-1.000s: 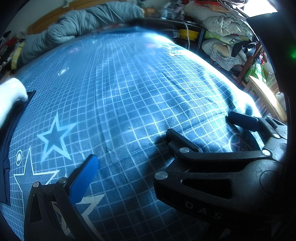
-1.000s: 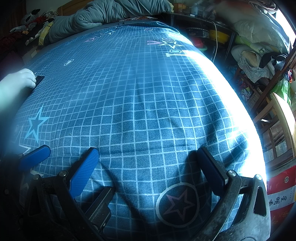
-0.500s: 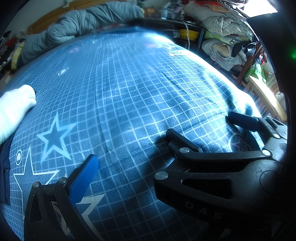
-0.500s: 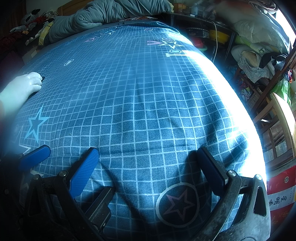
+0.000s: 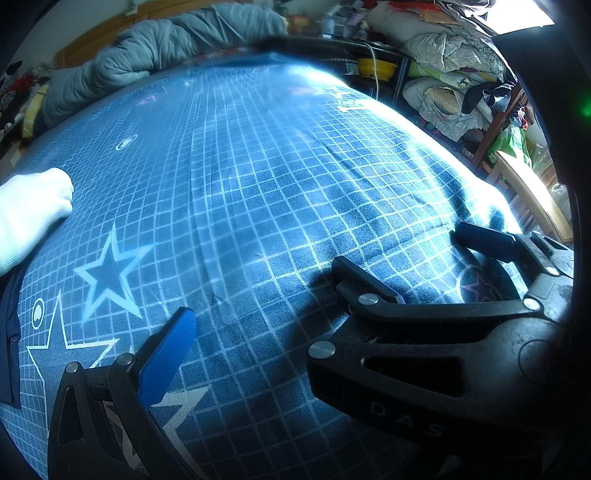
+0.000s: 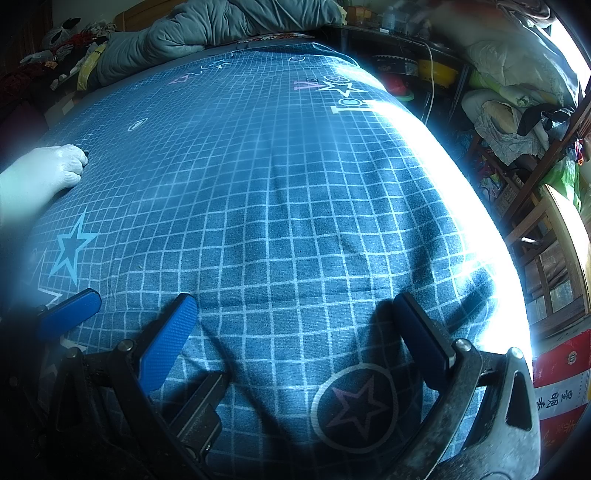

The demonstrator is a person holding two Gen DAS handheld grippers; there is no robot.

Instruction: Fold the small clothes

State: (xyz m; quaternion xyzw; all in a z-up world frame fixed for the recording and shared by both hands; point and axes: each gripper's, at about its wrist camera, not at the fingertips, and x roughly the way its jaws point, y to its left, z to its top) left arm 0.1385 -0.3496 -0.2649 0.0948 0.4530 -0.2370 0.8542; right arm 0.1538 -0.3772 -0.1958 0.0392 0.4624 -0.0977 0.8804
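A dark navy garment [image 5: 8,332] shows only as a strip at the far left edge of the left wrist view, lying on the blue grid bed sheet [image 5: 258,184]. A person's white-gloved hand [image 5: 33,206] rests on the sheet just above it, and the same gloved hand [image 6: 40,173] appears at the left of the right wrist view. My left gripper [image 5: 291,328] hovers open over the sheet; its right finger is hidden behind the right gripper [image 5: 400,247]. In its own view my right gripper [image 6: 295,306] stands open with only sheet between its fingers.
A rolled grey duvet [image 6: 221,26] lies at the bed's far end. Piled laundry and shelves [image 6: 509,85] and a wooden chair [image 6: 554,236] stand past the bed's sunlit right edge [image 6: 461,192]. Toys and clutter [image 6: 62,40] sit at the far left.
The gloved hand has slid further onto the sheet, and the dark garment corner beside it has dropped out of sight. Both grippers have stayed still.
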